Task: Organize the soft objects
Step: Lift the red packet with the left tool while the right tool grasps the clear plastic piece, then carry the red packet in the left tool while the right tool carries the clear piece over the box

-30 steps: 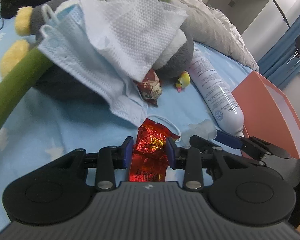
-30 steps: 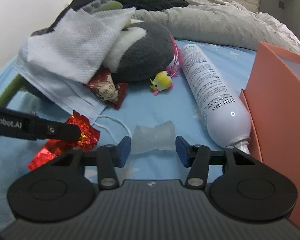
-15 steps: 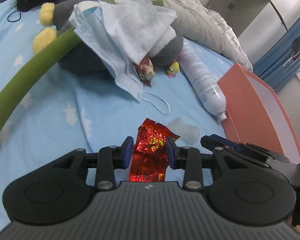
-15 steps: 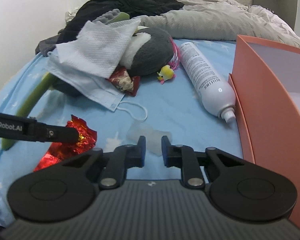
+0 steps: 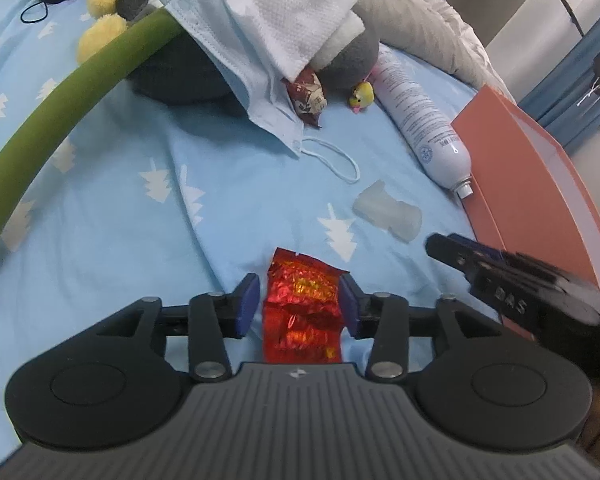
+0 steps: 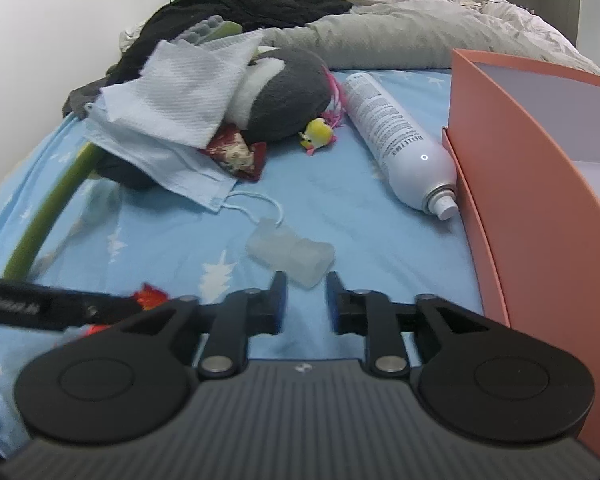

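Between the blue pads of the left gripper [image 5: 299, 300] lies a red foil wrapper [image 5: 302, 312], flat on the blue bed sheet [image 5: 180, 216]. The jaws have just been opening; the left pad stands clear of the foil and the right pad sits at its edge, so the wrapper appears released rather than gripped. The right gripper [image 6: 305, 300] has also just been parting its jaws: they stand narrow and empty, aimed at a translucent soft block [image 6: 290, 254] lying just ahead of the tips.

Risks, as judged:
- The block is pale and squashy; a narrow opening may push it forward across the sheet instead of straddling it.
- The ear loop of the face mask [image 6: 160, 160] ends against the block. Lifting the block could snag the loop and drag the mask and the white tissue [image 6: 188, 92] off the grey plush toy [image 6: 284, 96].
- The wrapper is light and crinkled; it could cling to the right pad as the left gripper withdraws.

Differences between views:
- The left wrist view shows the wrapper in full; the right wrist view shows only a red corner behind the left gripper's finger.
- The right wrist view shows inside the orange box [image 6: 512, 128], with a white interior; the left view shows mainly its outer wall.
- The white spray bottle [image 6: 396, 140] lies beside the box in both.
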Demonstrator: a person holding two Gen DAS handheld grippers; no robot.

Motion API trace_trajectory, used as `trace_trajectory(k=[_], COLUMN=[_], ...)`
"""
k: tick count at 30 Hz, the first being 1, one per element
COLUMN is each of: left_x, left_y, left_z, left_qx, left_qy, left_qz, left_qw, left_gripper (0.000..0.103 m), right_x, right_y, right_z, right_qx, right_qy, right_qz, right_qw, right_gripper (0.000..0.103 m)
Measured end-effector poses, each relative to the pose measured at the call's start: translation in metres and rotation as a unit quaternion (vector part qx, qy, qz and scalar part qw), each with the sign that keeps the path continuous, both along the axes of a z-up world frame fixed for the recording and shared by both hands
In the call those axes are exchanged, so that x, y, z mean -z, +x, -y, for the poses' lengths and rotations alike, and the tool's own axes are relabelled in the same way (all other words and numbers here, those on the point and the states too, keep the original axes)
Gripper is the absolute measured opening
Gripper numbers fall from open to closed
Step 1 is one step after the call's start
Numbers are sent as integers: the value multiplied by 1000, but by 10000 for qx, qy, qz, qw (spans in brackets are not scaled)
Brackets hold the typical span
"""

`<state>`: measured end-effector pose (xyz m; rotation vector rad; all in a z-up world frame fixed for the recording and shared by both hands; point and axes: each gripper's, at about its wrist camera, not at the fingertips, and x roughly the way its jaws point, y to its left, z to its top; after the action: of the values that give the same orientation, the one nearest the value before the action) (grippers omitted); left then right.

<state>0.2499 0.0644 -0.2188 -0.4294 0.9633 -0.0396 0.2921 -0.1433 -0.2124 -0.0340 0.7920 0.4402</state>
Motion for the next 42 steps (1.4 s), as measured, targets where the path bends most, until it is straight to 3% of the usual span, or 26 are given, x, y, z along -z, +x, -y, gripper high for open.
trace_trajectory(k=[3,10,18,26,42], left_x=[-2,6,12,12,12], left_y=[1,11,13,11,9], left_z=[5,15,19,22,37], left_qx=[101,395,585,527,464], left_qy=[96,259,463,596,1107], left_qz=[118,26,-46,-18,-9], left_qw=[9998,9989,9972,9968,9928], left_gripper=[64,64,64,64,59], right_x=[5,22,36,28,9], right_y=[10,33,40,27,-25], right_z=[0,-2,-2,-4,16], right_qx=[-52,-184,-677,-627,4], right_qy=[20,183,477,264,66], right_qz=[44,119,-75,79,443], right_qw=[10000,9996,9965,9977,9990], right_gripper=[33,47,49,28,25])
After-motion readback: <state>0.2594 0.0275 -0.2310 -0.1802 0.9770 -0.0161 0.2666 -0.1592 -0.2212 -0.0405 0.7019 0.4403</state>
